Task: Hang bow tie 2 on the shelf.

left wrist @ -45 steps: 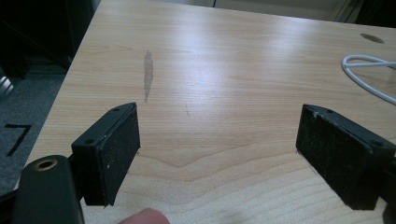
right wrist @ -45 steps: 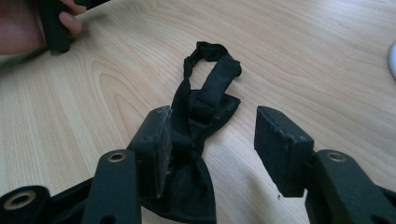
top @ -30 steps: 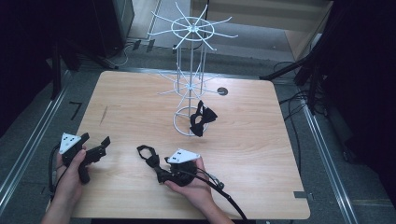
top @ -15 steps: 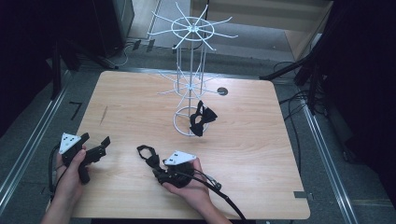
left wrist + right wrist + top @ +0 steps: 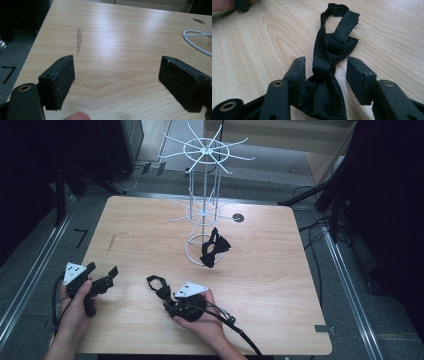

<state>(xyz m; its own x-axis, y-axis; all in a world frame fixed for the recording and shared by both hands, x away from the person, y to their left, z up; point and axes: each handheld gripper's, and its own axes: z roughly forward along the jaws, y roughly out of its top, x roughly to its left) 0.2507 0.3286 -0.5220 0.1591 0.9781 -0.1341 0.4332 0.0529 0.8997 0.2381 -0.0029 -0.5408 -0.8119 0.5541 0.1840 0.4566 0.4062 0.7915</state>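
A black bow tie (image 5: 159,287) lies flat on the wooden table (image 5: 280,285) near its front. My right gripper (image 5: 167,299) sits over its near end. In the right gripper view the bow tie (image 5: 329,50) runs between the jaws of the right gripper (image 5: 325,62). The jaws stand apart on either side of the knot, open, with a gap at the right pad. A second black bow tie (image 5: 214,247) hangs on the white wire rack (image 5: 205,195). At the front left my left gripper (image 5: 103,268) is open wide over bare wood (image 5: 116,67).
The rack's round wire base (image 5: 200,251) stands mid-table, and its edge (image 5: 197,37) appears at the right of the left gripper view. A cable hole (image 5: 238,217) lies behind it. A dark streak (image 5: 78,40) marks the wood. Cables trail on the floor at the right.
My right gripper has edged slightly left along the bow tie on the table. The left gripper and the hanging bow tie have not moved.
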